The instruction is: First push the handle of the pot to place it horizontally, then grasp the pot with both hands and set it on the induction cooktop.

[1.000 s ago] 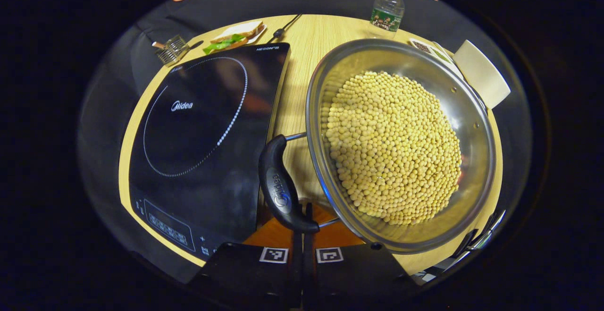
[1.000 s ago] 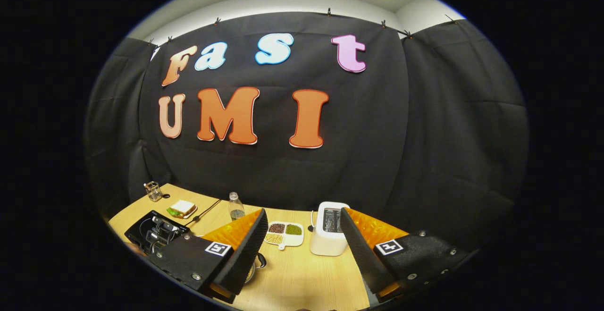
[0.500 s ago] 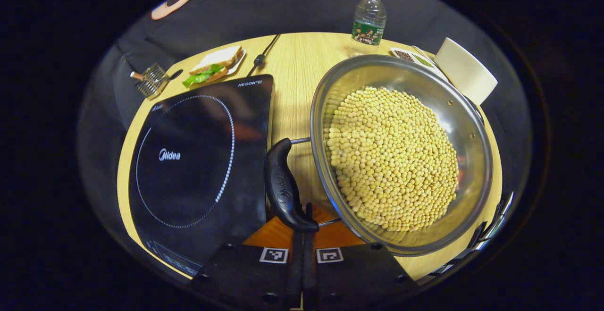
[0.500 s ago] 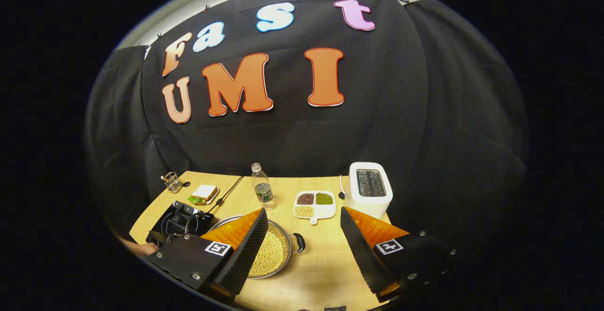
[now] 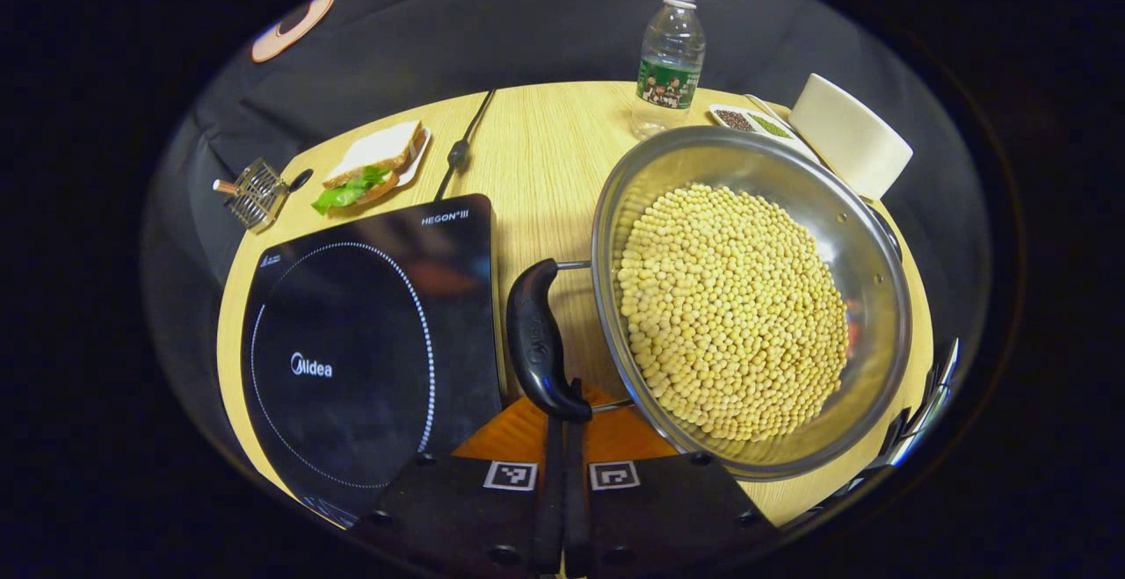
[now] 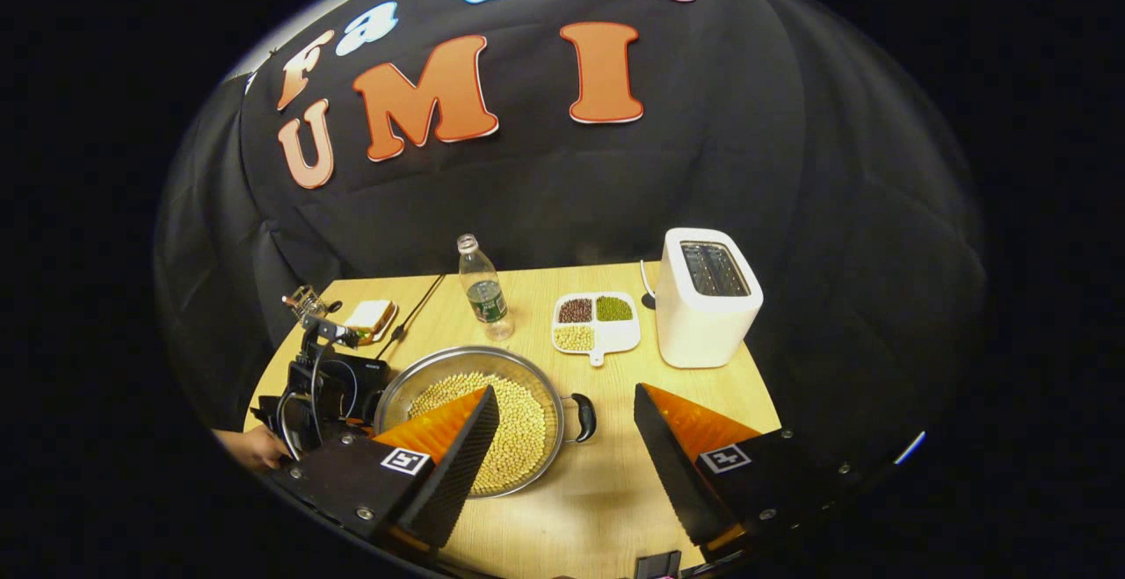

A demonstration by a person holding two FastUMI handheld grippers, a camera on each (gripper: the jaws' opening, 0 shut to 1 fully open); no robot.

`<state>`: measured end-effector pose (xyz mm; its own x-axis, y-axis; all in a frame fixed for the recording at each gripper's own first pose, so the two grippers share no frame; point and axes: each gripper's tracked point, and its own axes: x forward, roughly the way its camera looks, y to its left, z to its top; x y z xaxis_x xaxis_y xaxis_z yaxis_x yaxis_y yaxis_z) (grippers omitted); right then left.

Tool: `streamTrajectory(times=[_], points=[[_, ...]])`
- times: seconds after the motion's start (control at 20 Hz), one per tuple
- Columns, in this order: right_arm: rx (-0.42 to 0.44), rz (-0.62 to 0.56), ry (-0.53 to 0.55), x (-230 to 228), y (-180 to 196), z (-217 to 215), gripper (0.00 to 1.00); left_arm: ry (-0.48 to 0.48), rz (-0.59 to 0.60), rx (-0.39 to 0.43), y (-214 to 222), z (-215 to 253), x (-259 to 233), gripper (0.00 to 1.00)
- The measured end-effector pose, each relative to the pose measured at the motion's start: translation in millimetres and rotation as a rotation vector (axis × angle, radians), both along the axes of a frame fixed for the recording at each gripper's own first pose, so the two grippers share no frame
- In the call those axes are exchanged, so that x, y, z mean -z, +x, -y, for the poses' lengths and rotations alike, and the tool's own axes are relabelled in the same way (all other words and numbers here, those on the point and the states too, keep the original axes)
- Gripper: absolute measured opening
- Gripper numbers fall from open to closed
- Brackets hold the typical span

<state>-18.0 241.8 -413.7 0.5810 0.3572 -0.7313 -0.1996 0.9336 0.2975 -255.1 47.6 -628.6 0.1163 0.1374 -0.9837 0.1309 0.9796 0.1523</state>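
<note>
1. The pot (image 5: pixel 756 298) is seen on the tabletop (image 5: pixel 545 148) in the left gripper view. It is a wide, shiny metal pot, and it is filled with small yellow beans (image 5: pixel 729 307).
2. The induction cooktop (image 5: pixel 369 342) is laid flat just beside the pot, on the side of the pot's near handle (image 5: pixel 538 342). The pot is not on it yet.
3. The near handle is black and curved, and it is found between the pot and the cooktop.
4. The left hand-held gripper (image 5: pixel 562 412) is closed tight, with its two fingers pressed together at the low end of that handle. Whether the handle is pinched or only touched cannot be told.
5. In the right gripper view, the right hand-held gripper (image 6: pixel 567 456) is held wide open above the tabletop — nothing is held between its fingers.
6. The pot's far handle (image 6: pixel 584 416) is seen in the gap between those fingers, farther off.
7. At the back of the tabletop, a water bottle (image 6: pixel 482 289), a white dish of beans (image 6: pixel 594 322) and a white toaster (image 6: pixel 707 296) are set in a row.
8. A sandwich (image 5: pixel 373 166) and a small wire basket (image 5: pixel 255 197) are seen past the cooktop — well apart from the pot.
9. The left hand-held gripper and part of a hand (image 6: pixel 250 447) are also seen in the right gripper view, next to the pot.
</note>
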Motion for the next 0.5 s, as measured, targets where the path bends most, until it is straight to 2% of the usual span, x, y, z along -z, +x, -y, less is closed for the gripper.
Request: streamTrajectory(times=[0.5], points=[[-0.030, -0.096, -0.047, 28, -14, -8, 0.96, -0.019, 0.054, 0.016, 34, 13, 14, 0.08]])
